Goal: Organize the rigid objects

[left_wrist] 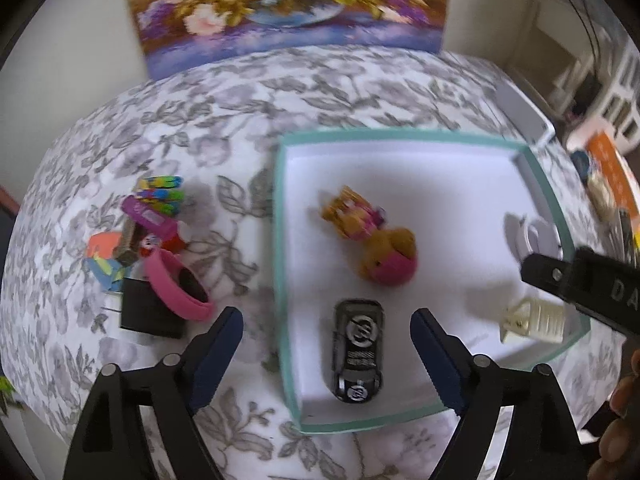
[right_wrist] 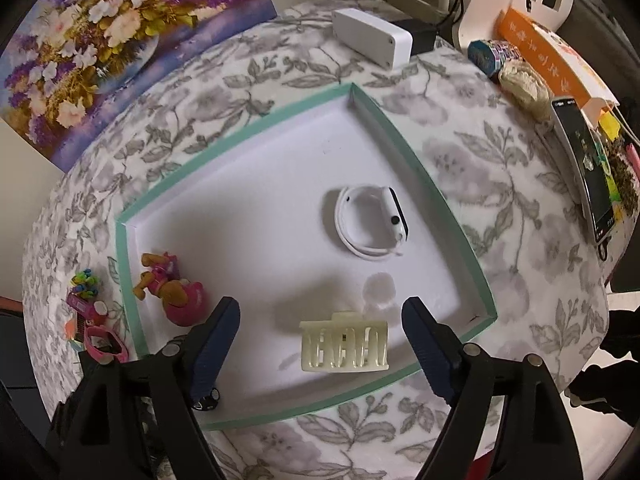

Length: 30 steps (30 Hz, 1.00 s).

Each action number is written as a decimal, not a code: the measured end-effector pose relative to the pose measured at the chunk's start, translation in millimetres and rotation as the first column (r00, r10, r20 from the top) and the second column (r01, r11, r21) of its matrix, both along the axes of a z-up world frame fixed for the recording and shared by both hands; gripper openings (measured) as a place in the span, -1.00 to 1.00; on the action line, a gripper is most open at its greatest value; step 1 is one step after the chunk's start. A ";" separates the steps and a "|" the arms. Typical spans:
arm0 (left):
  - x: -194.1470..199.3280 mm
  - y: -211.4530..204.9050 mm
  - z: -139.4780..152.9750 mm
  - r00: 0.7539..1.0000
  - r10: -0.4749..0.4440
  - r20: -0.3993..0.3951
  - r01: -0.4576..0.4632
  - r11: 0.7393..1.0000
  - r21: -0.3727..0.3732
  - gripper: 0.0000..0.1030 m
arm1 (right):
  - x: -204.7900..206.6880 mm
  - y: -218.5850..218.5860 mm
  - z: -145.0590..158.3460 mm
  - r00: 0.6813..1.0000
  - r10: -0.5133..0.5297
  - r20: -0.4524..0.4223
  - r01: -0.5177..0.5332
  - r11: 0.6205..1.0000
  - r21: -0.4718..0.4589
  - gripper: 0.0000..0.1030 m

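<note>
A shallow white box with a teal rim [left_wrist: 280, 240] [right_wrist: 240, 136] lies on the flowered tablecloth. Inside it are a black toy car [left_wrist: 357, 350], a brown and pink dog figure [left_wrist: 374, 236] [right_wrist: 170, 290], a cream hair claw [left_wrist: 534, 320] [right_wrist: 344, 342] and a white smartwatch [right_wrist: 372, 220]. My left gripper [left_wrist: 326, 322] is open just above the car. My right gripper [right_wrist: 320, 312] is open over the hair claw, nothing between its fingers. Left of the box a pile holds a pink band [left_wrist: 176, 284], a black block [left_wrist: 150, 312] and colourful small items [left_wrist: 156, 204].
A flower painting [left_wrist: 292, 4] leans on the wall at the back. A white rectangular device [right_wrist: 372, 36], a phone [right_wrist: 586, 168], an orange box [right_wrist: 548, 56] and small clutter sit along the table's right edge. A person's hand [left_wrist: 622, 432] shows at lower right.
</note>
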<state>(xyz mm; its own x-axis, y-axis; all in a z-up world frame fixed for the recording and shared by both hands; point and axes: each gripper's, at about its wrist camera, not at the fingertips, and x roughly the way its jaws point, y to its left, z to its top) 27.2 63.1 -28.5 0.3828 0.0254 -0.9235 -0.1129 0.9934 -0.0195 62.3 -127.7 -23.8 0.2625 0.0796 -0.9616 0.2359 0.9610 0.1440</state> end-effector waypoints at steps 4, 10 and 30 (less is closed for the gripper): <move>1.1 27.2 6.9 0.996 0.086 0.023 -0.086 0.996 -0.021 0.95 | 1.5 5.6 0.0 1.000 0.013 0.004 -0.013 1.000 -0.014 0.63; 1.4 72.4 10.0 0.975 0.224 0.019 -0.221 0.972 -0.079 1.00 | -3.3 26.9 -2.4 0.997 0.074 0.000 -0.074 0.997 -0.038 0.63; -49.9 218.6 26.6 0.786 0.617 0.039 -0.612 0.786 -0.094 1.00 | -21.9 149.9 12.2 0.936 0.341 0.085 -0.335 0.939 -0.077 0.63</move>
<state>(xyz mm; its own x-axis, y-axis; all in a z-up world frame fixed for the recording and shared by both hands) -22.7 281.7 -1.9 0.3674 0.2101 -0.9060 -0.6945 0.7099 -0.1170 40.3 22.2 -11.6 0.3213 0.1227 -0.9390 -0.1167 0.9891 0.0894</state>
